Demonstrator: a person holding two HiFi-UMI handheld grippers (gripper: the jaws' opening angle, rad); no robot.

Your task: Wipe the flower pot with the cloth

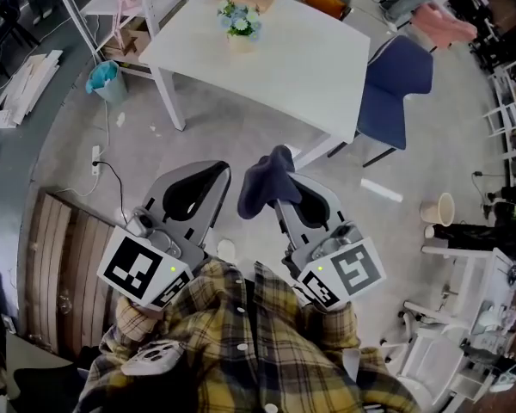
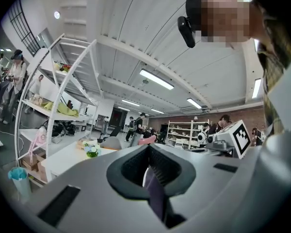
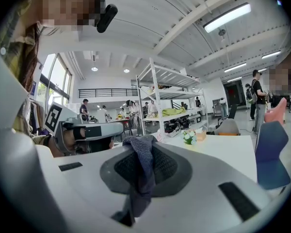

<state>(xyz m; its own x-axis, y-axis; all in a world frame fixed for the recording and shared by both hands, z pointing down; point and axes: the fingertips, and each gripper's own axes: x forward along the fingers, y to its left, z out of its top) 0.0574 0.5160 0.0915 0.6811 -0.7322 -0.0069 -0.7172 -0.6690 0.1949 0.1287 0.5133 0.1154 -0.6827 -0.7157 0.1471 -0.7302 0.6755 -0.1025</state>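
Dark blue cloth point(image 1: 262, 183) hangs clamped in the right tool point(image 1: 291, 193); left tool point(image 1: 195, 188) closed; flower pot point(image 1: 240, 31) stands ahead on the desk point(image 1: 314, 71), well apart, between both.

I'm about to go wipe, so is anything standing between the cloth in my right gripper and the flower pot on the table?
Nothing visible does. Between the cloth in the right gripper and the flower pot lie only open floor and bare table; the blue chair stands off to the right.
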